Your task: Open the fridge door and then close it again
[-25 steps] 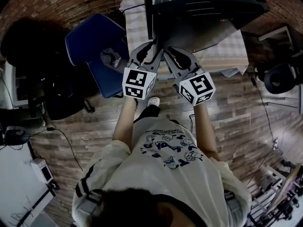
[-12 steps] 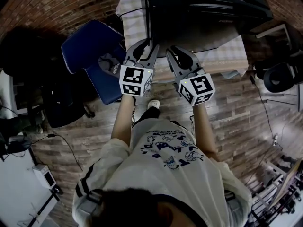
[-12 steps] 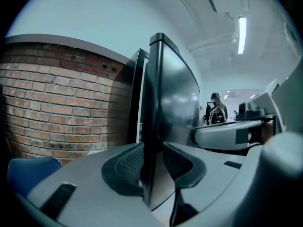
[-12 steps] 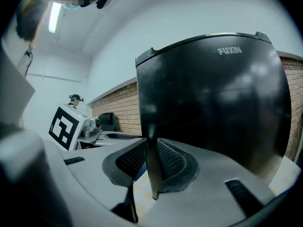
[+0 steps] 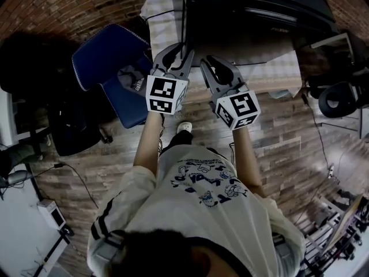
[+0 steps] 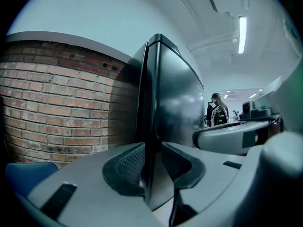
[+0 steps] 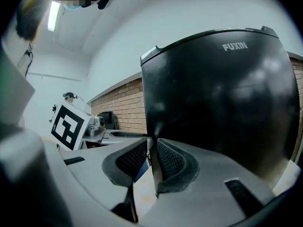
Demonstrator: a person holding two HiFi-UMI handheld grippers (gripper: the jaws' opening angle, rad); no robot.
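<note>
A black mini fridge (image 5: 253, 10) stands on a table with a checked cloth (image 5: 164, 22); its grey-lit door (image 5: 248, 45) faces me. My left gripper (image 5: 184, 51) is at the door's left edge. In the left gripper view its jaws (image 6: 152, 169) have just been closing, and the door's dark edge (image 6: 154, 103) runs straight down between the pads. My right gripper (image 5: 203, 63) hangs just right of it in front of the door. In the right gripper view its pads (image 7: 152, 167) are almost together with nothing between them, and the fridge (image 7: 218, 108) fills the right.
A blue chair (image 5: 109, 56) stands left of the table, close to my left arm. Dark bags and gear lie at far left, black equipment (image 5: 337, 97) at right, cables on the wooden floor. A brick wall (image 6: 61, 108) is behind the fridge; a person (image 6: 218, 110) stands far off.
The wire shelf that showed at the top of the fridge a second ago is out of sight. The left fingers have drawn closer together at the door's edge. Both grippers shifted slightly.
</note>
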